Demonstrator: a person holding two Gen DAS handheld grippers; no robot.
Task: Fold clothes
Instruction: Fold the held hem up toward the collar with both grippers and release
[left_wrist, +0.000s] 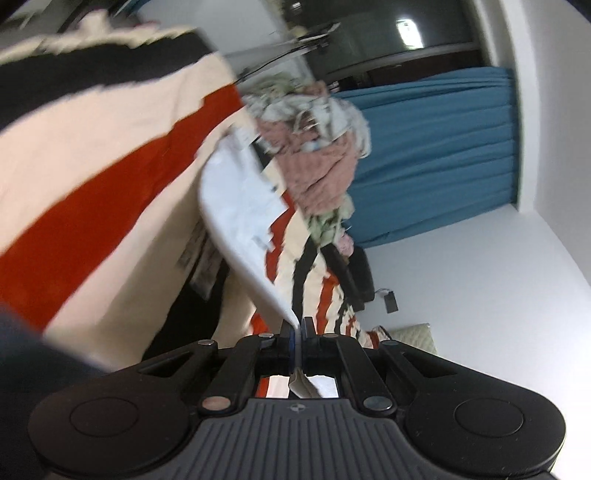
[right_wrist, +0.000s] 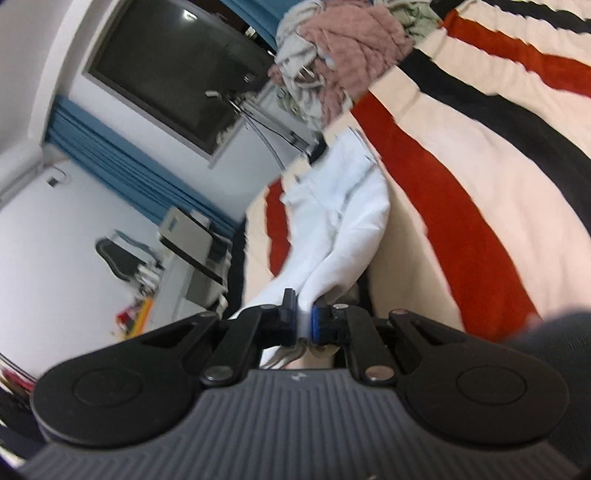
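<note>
A white garment (left_wrist: 240, 206) hangs lifted above the striped bedspread (left_wrist: 96, 192). In the left wrist view my left gripper (left_wrist: 296, 326) is shut on a thin edge of it, and the cloth runs up and away from the jaws. The right wrist view shows the same white garment (right_wrist: 343, 218) bunched in folds, with my right gripper (right_wrist: 303, 314) shut on a thicker wad of it. Both views are tilted and blurred. Beyond the garment lies a heap of unfolded clothes (left_wrist: 317, 155), pink and pale green, also seen as the clothes heap (right_wrist: 351, 40) at the top.
The bedspread (right_wrist: 461, 177) has red, black and cream stripes and fills much of both views. Blue curtains (left_wrist: 436, 147) hang by a white wall (left_wrist: 480, 277). A dark window (right_wrist: 173, 74), a small cabinet (right_wrist: 188, 236) and clutter on the floor (right_wrist: 133, 314) are at the left.
</note>
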